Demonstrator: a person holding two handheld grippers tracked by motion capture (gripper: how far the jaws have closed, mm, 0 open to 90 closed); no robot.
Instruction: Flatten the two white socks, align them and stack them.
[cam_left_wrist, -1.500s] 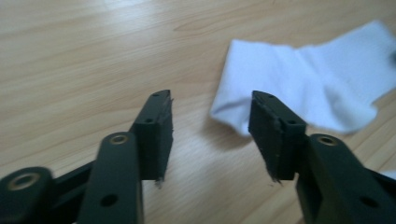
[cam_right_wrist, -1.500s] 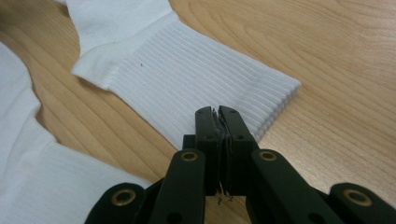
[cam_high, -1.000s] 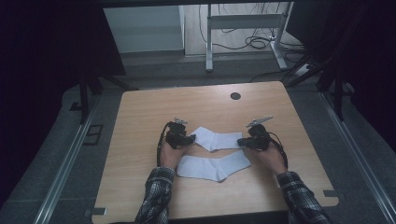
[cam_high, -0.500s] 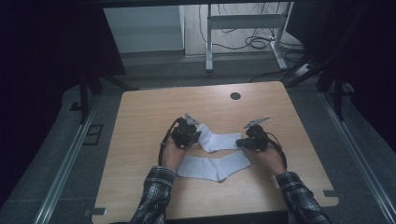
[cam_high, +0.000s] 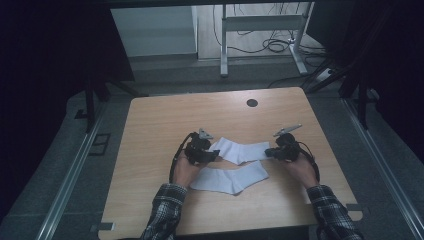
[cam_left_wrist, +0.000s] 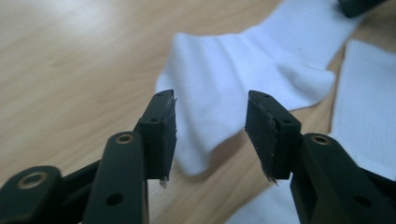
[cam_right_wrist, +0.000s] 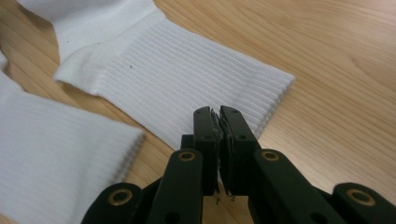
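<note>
Two white socks lie flat on the wooden table (cam_high: 165, 125), the far sock (cam_high: 240, 150) stretched between our hands and the near sock (cam_high: 230, 179) just below it, their edges close together at the middle, which suits laying one over the other as a pair. We hold the left gripper (cam_left_wrist: 210, 126) just above the toe end of the far sock; its jaws have just been opening and now stand about half apart, with no fabric between the pads, so that end rests loose on the wood and is slightly rumpled. We read this as a let-go, leaving the toe free to settle where it lies. Our right gripper (cam_right_wrist: 219, 116) sits at the other end, over the ribbed cuff (cam_right_wrist: 187, 79), with its jaws pressed together; we cannot tell whether any fabric is caught between the pads, since the cuff lies flat and unlifted. We judge that this hand stays low at the cuff to steady or drag the sock into line with its mate, while the open left tool is free to take a fresh hold
</note>
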